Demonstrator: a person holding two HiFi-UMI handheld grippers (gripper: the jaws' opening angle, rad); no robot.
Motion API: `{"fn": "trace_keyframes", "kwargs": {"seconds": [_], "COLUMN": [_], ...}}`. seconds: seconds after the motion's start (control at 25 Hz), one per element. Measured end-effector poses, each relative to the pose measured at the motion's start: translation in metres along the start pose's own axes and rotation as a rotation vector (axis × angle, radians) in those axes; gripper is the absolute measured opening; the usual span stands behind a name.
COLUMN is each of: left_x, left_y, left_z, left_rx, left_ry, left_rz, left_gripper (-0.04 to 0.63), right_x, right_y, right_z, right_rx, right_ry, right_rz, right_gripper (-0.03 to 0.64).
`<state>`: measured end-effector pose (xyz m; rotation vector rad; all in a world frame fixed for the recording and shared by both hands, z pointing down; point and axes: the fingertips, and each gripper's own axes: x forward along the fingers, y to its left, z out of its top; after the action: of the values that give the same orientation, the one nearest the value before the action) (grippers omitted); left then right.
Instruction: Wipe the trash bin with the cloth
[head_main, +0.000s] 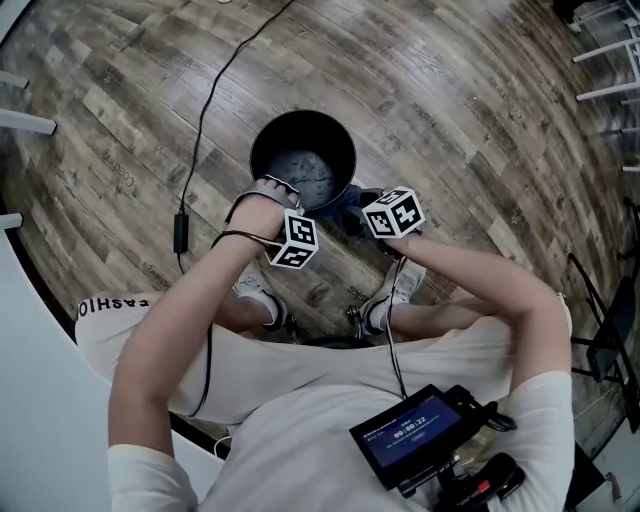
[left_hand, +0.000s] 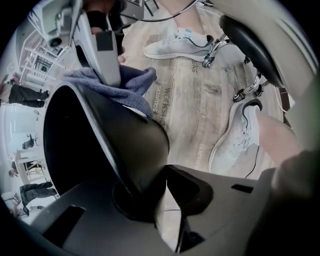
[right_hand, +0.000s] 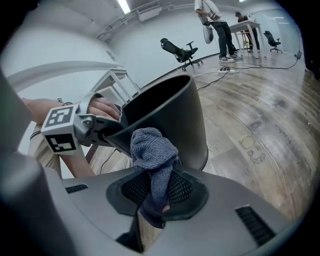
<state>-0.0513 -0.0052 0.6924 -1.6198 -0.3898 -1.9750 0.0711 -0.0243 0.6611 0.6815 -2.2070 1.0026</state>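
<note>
The black trash bin stands on the wooden floor in front of my feet; in the right gripper view the bin leans. My left gripper is shut on its near rim, the bin wall running down between the jaws. From the right gripper view the left gripper shows clamped on that rim. My right gripper is shut on a bunched blue-grey cloth, held just beside the bin's outer wall. That cloth lies against the rim in the left gripper view. In the head view the cloth is mostly hidden.
My two white shoes and a chair base with casters sit close behind the bin. A black cable crosses the floor at left. Office chairs and people at a table are far off.
</note>
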Motion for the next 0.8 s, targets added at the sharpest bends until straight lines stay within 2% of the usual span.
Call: {"fn": "trace_keyframes", "kwargs": {"seconds": [0.24, 0.52, 0.72, 0.8], "left_x": [-0.002, -0.004, -0.003, -0.003], "left_y": [0.0, 0.004, 0.006, 0.007], "left_z": [0.008, 0.017, 0.019, 0.018], "left_rx": [-0.011, -0.044, -0.087, -0.086], "left_ry": [-0.014, -0.028, -0.017, -0.008], "left_rz": [-0.04, -0.059, -0.055, -0.049], "left_gripper": [0.072, 0.069, 0.069, 0.072], "right_x": [0.049, 0.098, 0.106, 0.101], "right_y": [-0.044, -0.101, -0.112, -0.111], "right_z": [-0.037, -0.069, -0.075, -0.075], "right_rx": [0.065, 0.141, 0.19, 0.176], "right_ry": [0.041, 0.07, 0.105, 0.135], "right_rz": [-0.017, -0.131, -0.102, -0.125], "right_gripper": [0.075, 0.075, 0.075, 0.075]}}
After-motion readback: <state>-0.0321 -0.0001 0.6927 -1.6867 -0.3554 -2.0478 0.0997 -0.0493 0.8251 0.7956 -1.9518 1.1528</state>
